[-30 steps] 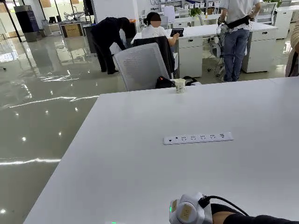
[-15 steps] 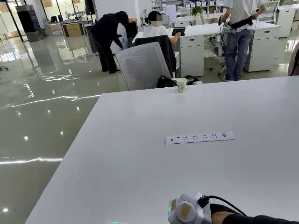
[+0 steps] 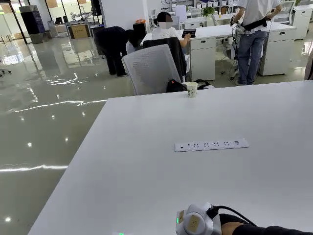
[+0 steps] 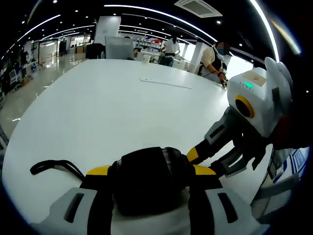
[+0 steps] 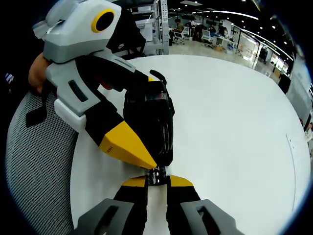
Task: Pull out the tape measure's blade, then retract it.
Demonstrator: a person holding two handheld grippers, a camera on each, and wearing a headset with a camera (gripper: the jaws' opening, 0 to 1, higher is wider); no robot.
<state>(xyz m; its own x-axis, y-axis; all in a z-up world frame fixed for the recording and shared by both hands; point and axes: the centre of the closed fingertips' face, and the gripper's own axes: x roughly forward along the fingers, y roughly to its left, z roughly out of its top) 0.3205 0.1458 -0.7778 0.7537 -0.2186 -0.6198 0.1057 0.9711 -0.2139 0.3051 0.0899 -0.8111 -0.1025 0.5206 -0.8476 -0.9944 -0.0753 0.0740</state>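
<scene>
Two tongs meet on one black tape measure (image 4: 146,183), over the near edge of the white surface (image 3: 146,171). The left tongs (image 4: 151,170) are closed around its case, one yellow-tipped jaw pressed against each flank. Whether the case rests on the surface or hangs just above it cannot be told. A thin black wrist strap (image 4: 54,165) loops out from the case to one side.

In the right gripper view, the right tongs (image 5: 156,182) are clamped together on the blade's metal tip (image 5: 155,175), right at the mouth of the case. Hardly any blade shows between the tip and the case. In that view the left tongs reach in from the upper left with the case between their jaws. In the left gripper view the right tongs come in from the right, their jaws touching the case's side.

Farther along the surface a white power strip (image 3: 211,145) lies flat, well apart from the tape measure. A paper cup (image 3: 191,89) stands upright at the far edge. Just behind the cup is a grey mesh office chair (image 3: 151,68). Beyond it, on a glossy floor (image 3: 49,112), stand white desks. One person (image 3: 168,29) sits at a desk, another (image 3: 113,44) bends over in dark clothes, and a third (image 3: 252,34) stands in jeans.
</scene>
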